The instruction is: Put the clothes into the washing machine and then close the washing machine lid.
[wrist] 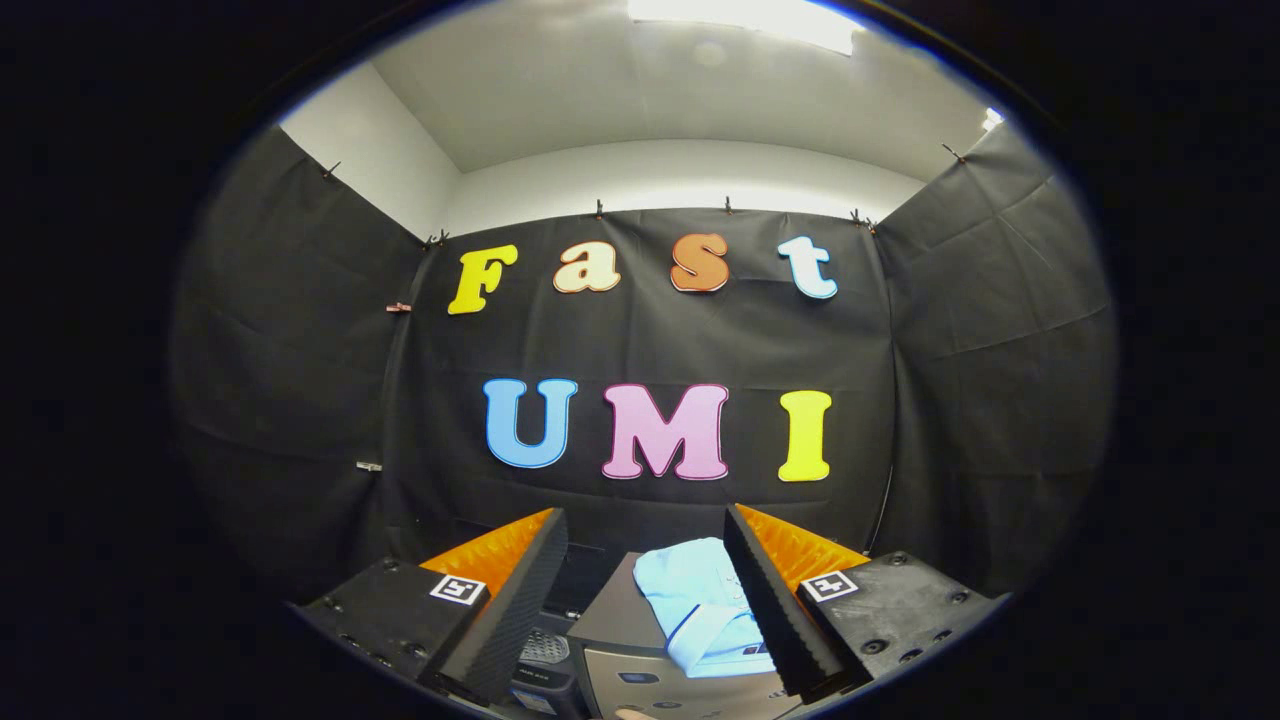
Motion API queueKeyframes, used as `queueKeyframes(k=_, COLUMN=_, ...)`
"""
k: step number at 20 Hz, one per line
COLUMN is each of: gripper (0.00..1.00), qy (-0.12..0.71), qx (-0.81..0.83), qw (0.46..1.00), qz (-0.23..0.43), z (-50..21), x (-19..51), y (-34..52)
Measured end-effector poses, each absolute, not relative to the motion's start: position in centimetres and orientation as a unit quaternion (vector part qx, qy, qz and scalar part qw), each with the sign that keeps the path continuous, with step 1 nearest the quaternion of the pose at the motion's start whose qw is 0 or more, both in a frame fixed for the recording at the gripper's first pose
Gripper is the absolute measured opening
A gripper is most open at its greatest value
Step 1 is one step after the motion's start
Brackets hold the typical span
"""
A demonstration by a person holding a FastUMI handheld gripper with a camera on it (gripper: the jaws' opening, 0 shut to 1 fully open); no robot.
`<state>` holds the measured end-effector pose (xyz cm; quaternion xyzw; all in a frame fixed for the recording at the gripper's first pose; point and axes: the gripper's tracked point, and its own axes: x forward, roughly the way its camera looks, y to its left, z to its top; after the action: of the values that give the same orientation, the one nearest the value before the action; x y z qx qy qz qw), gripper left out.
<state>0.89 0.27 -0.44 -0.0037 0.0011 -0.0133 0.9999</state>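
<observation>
Right now the gripper (645,590) hangs above the scene with its two fingers spread wide apart and nothing held between them. Below and just beyond the fingers lies a folded light blue shirt (700,610), resting on top of a grey box-like machine (615,620), which looks like the washing machine with its lid down. The shirt sits toward the right finger, whose edge hides part of it. To the left of the machine, near the left finger, stands a small dark object (545,650) with a mesh top. Black cloth walls close the far side.
</observation>
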Motion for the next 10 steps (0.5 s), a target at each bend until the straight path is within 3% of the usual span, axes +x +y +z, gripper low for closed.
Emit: queueKeyframes(k=10, gripper=0.98, qy=0.0, qx=0.003, qw=1.0, qz=-0.024, z=-0.82, x=1.69, y=-0.37)
